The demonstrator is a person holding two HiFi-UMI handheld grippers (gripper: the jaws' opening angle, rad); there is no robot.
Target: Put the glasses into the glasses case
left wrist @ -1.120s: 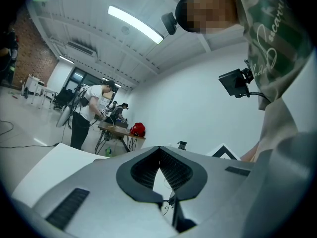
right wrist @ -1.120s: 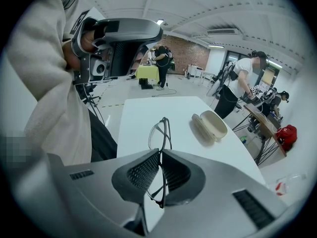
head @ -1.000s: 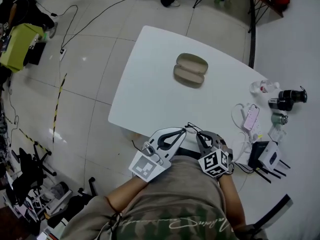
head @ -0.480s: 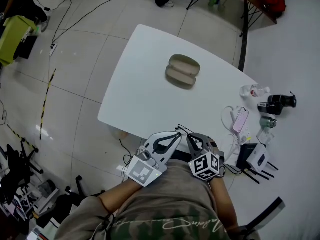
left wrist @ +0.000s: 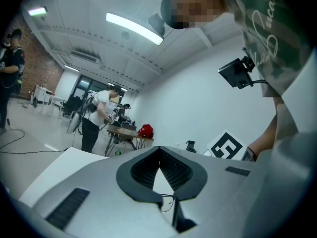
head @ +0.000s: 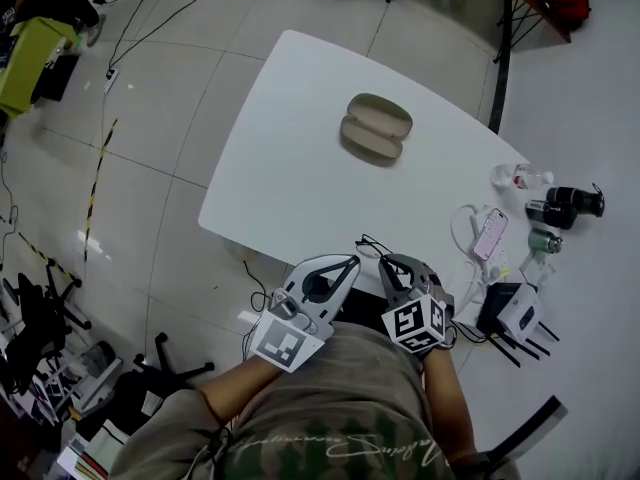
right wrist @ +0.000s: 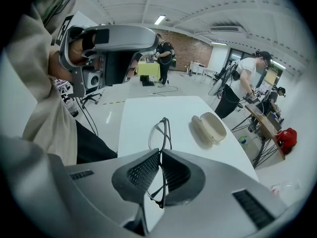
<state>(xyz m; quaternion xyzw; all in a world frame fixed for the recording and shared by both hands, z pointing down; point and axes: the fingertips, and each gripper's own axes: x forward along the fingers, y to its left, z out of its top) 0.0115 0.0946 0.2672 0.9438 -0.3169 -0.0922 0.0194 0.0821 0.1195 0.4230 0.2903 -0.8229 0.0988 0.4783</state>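
Gripping the glasses (right wrist: 160,133) edge-on, the right tongs (right wrist: 159,153) are closed on the thin dark frame, w/ one lens rim poking out past the tips & the rest running down inside the grip; whether the arms are fully folded can't be told. Just beside, the left tongs (left wrist: 158,150) have their tips pressed together w/ nothing btwn them. Only a thin dark wire-like bit shows through the gap lower down, prob. part of the same frame, not certain. Both are held close to the person's torso, at the near edge of the white bench (head: 290,178) & not over it yet by the head view. Further out, approx mid-bench toward the far side, the glasses case (head: 376,128) lies open w/ both beige halves facing up. It looks empty & sits well apart from the tongs. Beyond & to the right, a phone (head: 494,234) & other small gear lie on a pale surface, not part of the job; ppl stand at desks in the far bkgd. Progress, as a judgement: pickup is done & the glasses are in hand, but nothing is in the case. Left to do: carry across the bench, line the frame up w/ one shell, set it in, let go. Shutting the lid isn't asked by the task.
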